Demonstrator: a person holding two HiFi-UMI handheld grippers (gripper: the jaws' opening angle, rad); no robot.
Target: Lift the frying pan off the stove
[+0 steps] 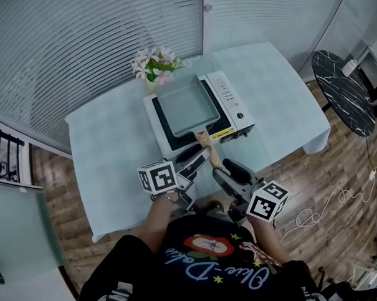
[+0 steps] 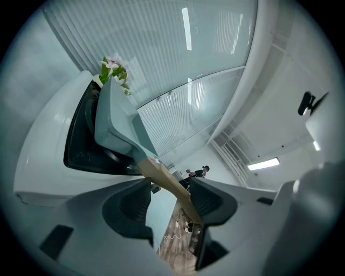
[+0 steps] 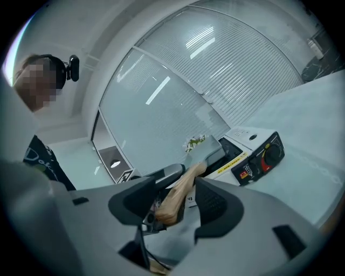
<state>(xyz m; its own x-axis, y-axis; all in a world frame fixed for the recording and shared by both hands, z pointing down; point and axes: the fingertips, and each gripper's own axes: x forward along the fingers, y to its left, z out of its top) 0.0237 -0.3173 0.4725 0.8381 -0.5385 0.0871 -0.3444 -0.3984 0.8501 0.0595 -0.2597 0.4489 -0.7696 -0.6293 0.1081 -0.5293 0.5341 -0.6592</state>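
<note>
A rectangular grey-blue frying pan (image 1: 186,106) sits on a white portable stove (image 1: 227,107) on the table. Its wooden handle (image 1: 206,146) sticks out over the table's near edge toward me. My left gripper (image 1: 198,157) is open around the handle (image 2: 167,183), which runs between its jaws close to the right-hand pad, with the pan (image 2: 116,121) beyond it. My right gripper (image 1: 228,169) stands open at the handle's end (image 3: 175,199); the wood lies loose between its jaws, and the pan (image 3: 213,148) and stove (image 3: 253,153) show ahead.
A vase of pink flowers (image 1: 153,64) stands behind the stove. The table (image 1: 113,150) wears a pale blue cloth. A black round table (image 1: 345,90) is at the right. Cables (image 1: 322,206) lie on the wooden floor. Window blinds close off the far side.
</note>
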